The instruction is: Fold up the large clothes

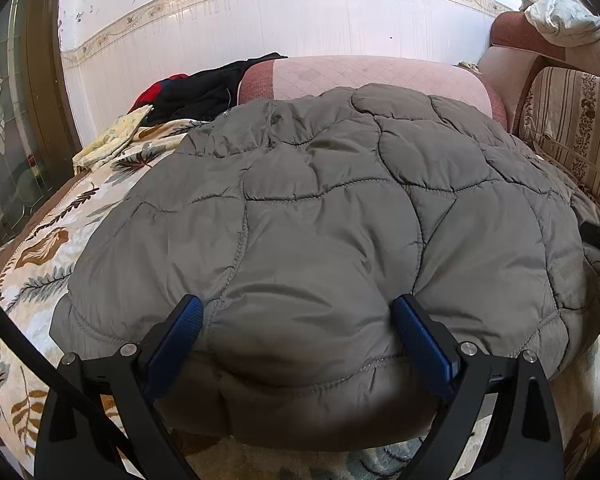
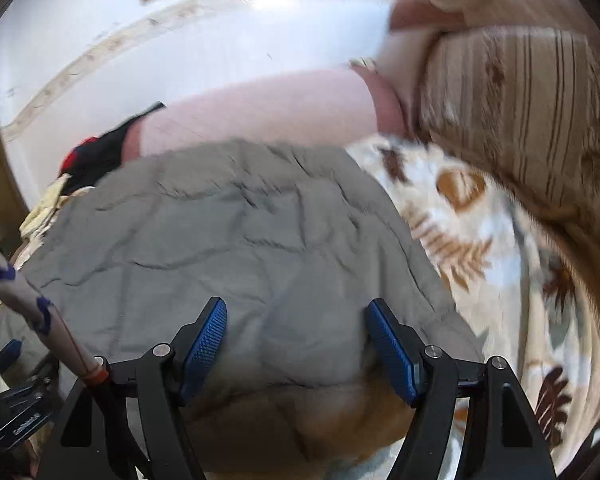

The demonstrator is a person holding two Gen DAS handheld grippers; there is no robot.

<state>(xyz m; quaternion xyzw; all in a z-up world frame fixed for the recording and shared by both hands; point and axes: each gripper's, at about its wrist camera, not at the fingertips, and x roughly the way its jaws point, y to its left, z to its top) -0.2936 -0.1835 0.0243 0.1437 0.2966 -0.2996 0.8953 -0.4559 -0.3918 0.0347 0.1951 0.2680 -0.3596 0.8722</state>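
Note:
A grey quilted jacket (image 1: 320, 200) lies spread on a sofa seat covered by a leaf-print sheet (image 1: 52, 248). Its puffy near edge bulges between the blue pads of my left gripper (image 1: 298, 304), whose jaws stand wide apart and do not pinch it. The right wrist view is blurred. It shows the same jacket (image 2: 228, 232) with its near right part between the parted jaws of my right gripper (image 2: 297, 304). The pads there flank the cloth without squeezing it. The jacket's underside is hidden.
A pink armrest (image 1: 360, 72) closes the far end, with dark and red clothes (image 1: 196, 88) heaped beside it. A striped back cushion (image 1: 572, 128) rises on the right, with white cloth (image 1: 560, 16) on top. A glazed door (image 1: 4, 120) stands on the left. Bare sheet (image 2: 460, 220) shows right of the jacket.

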